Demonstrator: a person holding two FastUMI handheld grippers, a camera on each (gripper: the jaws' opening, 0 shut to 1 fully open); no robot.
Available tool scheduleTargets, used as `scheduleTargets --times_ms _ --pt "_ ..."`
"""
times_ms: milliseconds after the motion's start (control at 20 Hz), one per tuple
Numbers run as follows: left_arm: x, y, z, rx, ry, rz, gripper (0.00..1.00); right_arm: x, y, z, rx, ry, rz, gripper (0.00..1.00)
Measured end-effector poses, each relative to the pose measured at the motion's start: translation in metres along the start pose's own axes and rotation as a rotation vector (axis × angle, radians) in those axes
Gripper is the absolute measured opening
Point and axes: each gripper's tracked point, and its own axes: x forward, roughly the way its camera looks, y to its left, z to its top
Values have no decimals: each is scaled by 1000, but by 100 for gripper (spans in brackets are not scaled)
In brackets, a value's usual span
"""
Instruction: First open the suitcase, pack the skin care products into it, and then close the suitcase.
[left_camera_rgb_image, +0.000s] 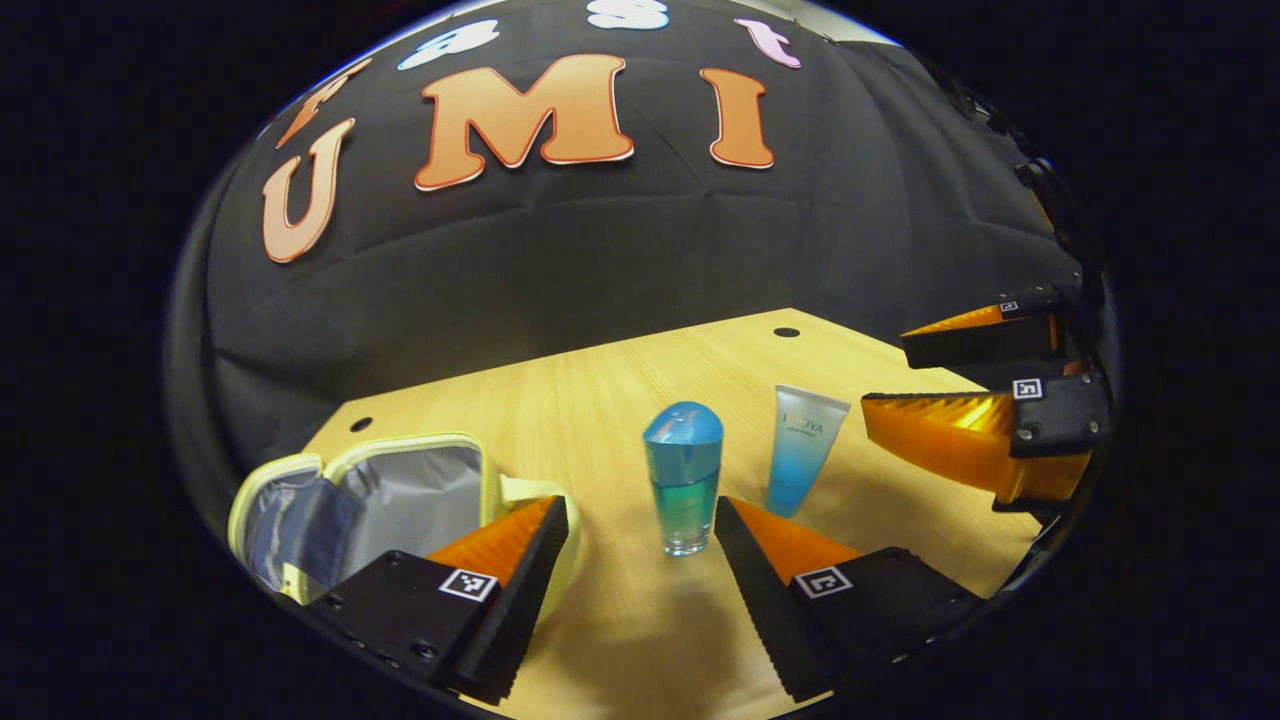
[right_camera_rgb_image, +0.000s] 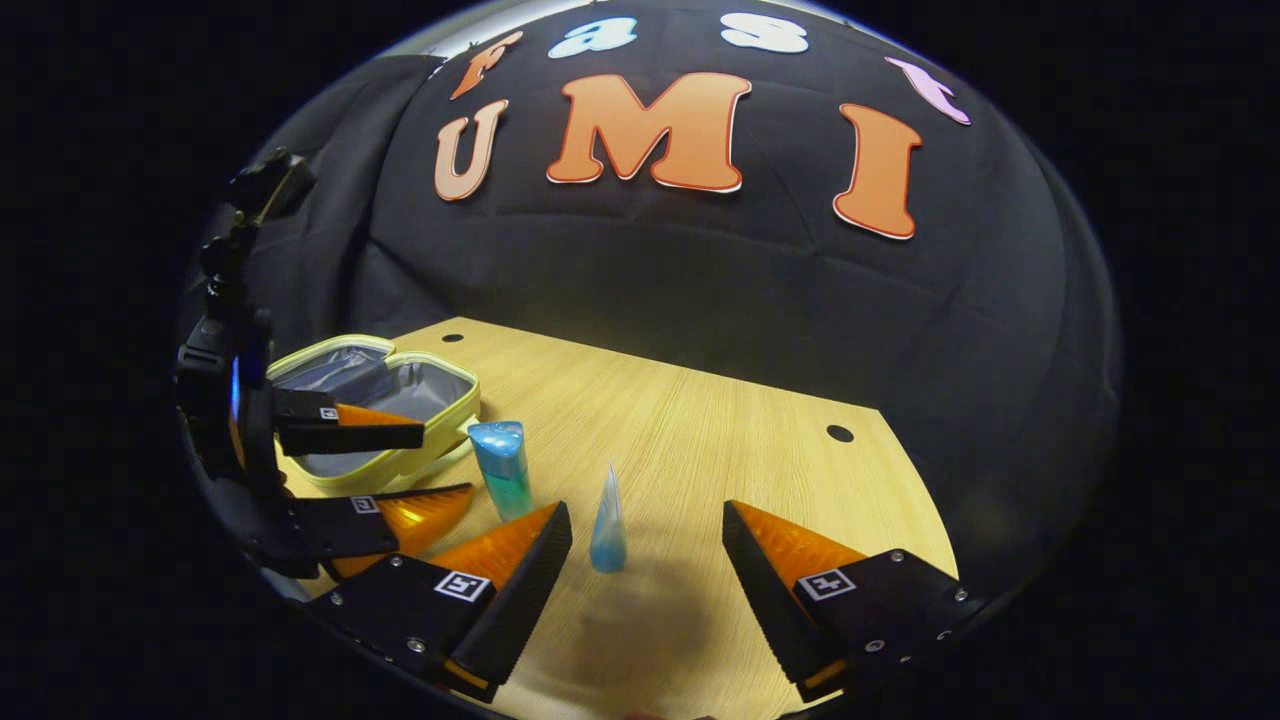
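Wooden table (left_camera_rgb_image: 600, 400): light grain, dark holes near its far corners, set against the black cloth wall.

Suitcase (left_camera_rgb_image: 400, 490): a small pale-yellow zip case with grey lining, lying open on the table to your left in the left gripper view; in the right gripper view (right_camera_rgb_image: 400, 400) it lies at the far left of the table, lid laid back.

Bottle (left_camera_rgb_image: 683, 480): blue-green, rounded blue cap, standing upright on the table just ahead of your left gripper (left_camera_rgb_image: 640, 520), in line with the gap between its fingers and untouched by either. That gripper's fingers are spread wide. In the right gripper view the bottle (right_camera_rgb_image: 503, 468) stands near the suitcase.

Tube (left_camera_rgb_image: 803, 450): white fading to blue, standing on its cap, just right of the bottle and apart from it. In the right gripper view the tube (right_camera_rgb_image: 607, 525) shows edge-on, just ahead of your right gripper (right_camera_rgb_image: 648, 525), whose fingers are spread and clear of it.

Both products stand outside the suitcase
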Motion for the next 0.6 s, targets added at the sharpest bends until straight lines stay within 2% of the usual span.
scheduleTargets --times_ms 150,350,400,450,500,550,600 --pt "26 -15 -16 -21 17 -18 88 5 2 -10 -7 4 29 96" --pt "57 -19 -34 -45 41 -29 75 18 6 -33 -17 40 63 96" --pt "66 -21 -37 -54 46 -40 64 21 7 -39 -16 50 69 96" --pt "66 -23 -37 -58 43 -41 62 26 7 -45 -14 62 75 96" --pt "66 -25 -38 -62 45 -53 53 32 10 -50 -11 75 86 96" --pt "57 -21 -34 -63 37 -38 51 38 12 -55 -5 86 93 96" --pt "86 -26 -38 -78 45 -46 46 45 14 -57 2 91 102 96"
